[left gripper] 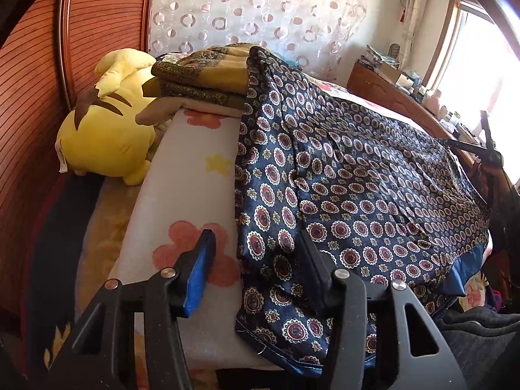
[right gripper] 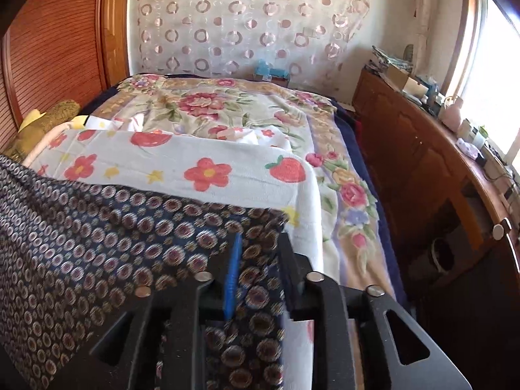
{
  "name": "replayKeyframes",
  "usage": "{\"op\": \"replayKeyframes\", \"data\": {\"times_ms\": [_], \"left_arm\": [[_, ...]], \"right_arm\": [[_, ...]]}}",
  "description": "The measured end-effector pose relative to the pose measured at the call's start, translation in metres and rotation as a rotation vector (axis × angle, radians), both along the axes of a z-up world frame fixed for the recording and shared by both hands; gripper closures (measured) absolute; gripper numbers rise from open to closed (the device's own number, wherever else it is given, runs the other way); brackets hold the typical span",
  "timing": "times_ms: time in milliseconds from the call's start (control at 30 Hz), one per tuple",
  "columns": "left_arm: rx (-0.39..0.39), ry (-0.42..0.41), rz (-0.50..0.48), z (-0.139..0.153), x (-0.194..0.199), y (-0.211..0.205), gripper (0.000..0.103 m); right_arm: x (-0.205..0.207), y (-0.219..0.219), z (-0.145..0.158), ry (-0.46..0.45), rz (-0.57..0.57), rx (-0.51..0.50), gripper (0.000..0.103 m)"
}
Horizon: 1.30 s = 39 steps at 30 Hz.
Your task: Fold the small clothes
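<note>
Yellow plush toy (left gripper: 107,136) lies at the far left beside folded olive-gold patterned cloths (left gripper: 208,74). Next comes the white flower-print towel (left gripper: 195,175) covering the bed, with the navy medallion-print satin garment (left gripper: 357,175) spread over it. The left gripper (left gripper: 256,260) has its jaws spread, straddling the garment's left edge. The right gripper (right gripper: 260,253) has its jaws parted over the garment's right corner, not pinching it.

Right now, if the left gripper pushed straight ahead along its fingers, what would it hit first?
Probably the left edge of the navy medallion-print satin garment, which lies across the line between its fingers; the left gripper straddles that edge over the white flower-print towel. Depth is unclear.
</note>
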State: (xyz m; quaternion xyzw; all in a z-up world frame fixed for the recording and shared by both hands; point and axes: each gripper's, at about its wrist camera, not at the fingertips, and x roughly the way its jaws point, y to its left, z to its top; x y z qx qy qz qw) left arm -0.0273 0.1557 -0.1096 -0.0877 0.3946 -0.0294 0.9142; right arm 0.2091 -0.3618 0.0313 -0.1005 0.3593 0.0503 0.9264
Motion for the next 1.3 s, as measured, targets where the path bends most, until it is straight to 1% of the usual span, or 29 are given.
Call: {"op": "replayKeyframes", "data": {"times_ms": [33,100,133,200,367,500,567,600,633,667,700,733,833,900,967,1033,1100,1167,1233,1300], "left_arm": [[0.003,0.0,-0.003,0.0,0.0,-0.002,0.051],[0.008,0.002,-0.008,0.0,0.0,-0.004,0.051],[0.008,0.002,-0.011,0.0,0.0,-0.006,0.051],[0.013,0.001,-0.015,0.0,-0.001,-0.008,0.051],[0.023,0.0,-0.015,0.0,-0.001,-0.009,0.051],[0.023,0.0,-0.014,0.0,-0.001,-0.01,0.051],[0.021,0.0,-0.014,0.0,-0.001,-0.01,0.051],[0.02,-0.001,-0.014,0.0,-0.001,-0.01,0.051],[0.018,-0.003,-0.013,0.0,-0.001,-0.01,0.051],[0.012,-0.007,-0.013,0.0,-0.002,-0.01,0.051],[-0.003,-0.016,-0.011,0.0,-0.002,-0.009,0.056],[-0.019,-0.021,-0.01,-0.001,-0.002,-0.008,0.07],[-0.037,-0.016,-0.008,-0.002,0.001,-0.008,0.087],[-0.043,-0.016,-0.016,-0.002,0.002,-0.01,0.095],[-0.042,-0.033,-0.019,0.001,0.0,-0.013,0.098],[-0.076,-0.064,-0.025,0.008,-0.002,-0.015,0.099],[-0.13,-0.089,-0.039,0.017,-0.002,-0.017,0.099],[-0.157,-0.121,-0.064,0.03,0.001,-0.024,0.099],[-0.171,-0.141,-0.097,0.042,0.008,-0.033,0.099],[-0.158,-0.165,-0.131,0.054,0.016,-0.047,0.099]], "right_arm": [[-0.006,0.003,0.0,-0.002,0.011,0.008,0.064],[-0.018,0.009,-0.002,-0.004,0.042,0.025,0.058],[-0.025,0.013,-0.004,0.0,0.061,0.035,0.057],[-0.037,0.021,-0.01,0.017,0.095,0.049,0.057],[-0.061,0.046,-0.034,0.067,0.178,0.031,0.057],[-0.07,0.053,-0.052,0.082,0.193,0.001,0.056],[-0.071,0.049,-0.055,0.072,0.192,0.039,0.054],[-0.069,0.045,-0.056,0.079,0.191,0.059,0.05],[-0.069,0.043,-0.057,0.085,0.19,0.071,0.043],[-0.066,0.04,-0.06,0.091,0.194,0.075,0.04],[-0.067,0.041,-0.061,0.093,0.202,0.07,0.037],[-0.066,0.042,-0.06,0.093,0.205,0.062,0.032],[-0.061,0.04,-0.06,0.098,0.19,0.053,0.024],[-0.06,0.039,-0.061,0.11,0.194,0.073,0.016],[-0.056,0.044,-0.06,0.113,0.2,0.055,0.014],[-0.056,0.044,-0.061,0.112,0.199,0.054,0.014],[-0.054,0.044,-0.061,0.114,0.199,0.06,0.014],[-0.055,0.044,-0.059,0.113,0.198,0.056,0.014],[-0.056,0.043,-0.059,0.112,0.198,0.057,0.014],[-0.057,0.044,-0.059,0.111,0.198,0.056,0.014]]}}
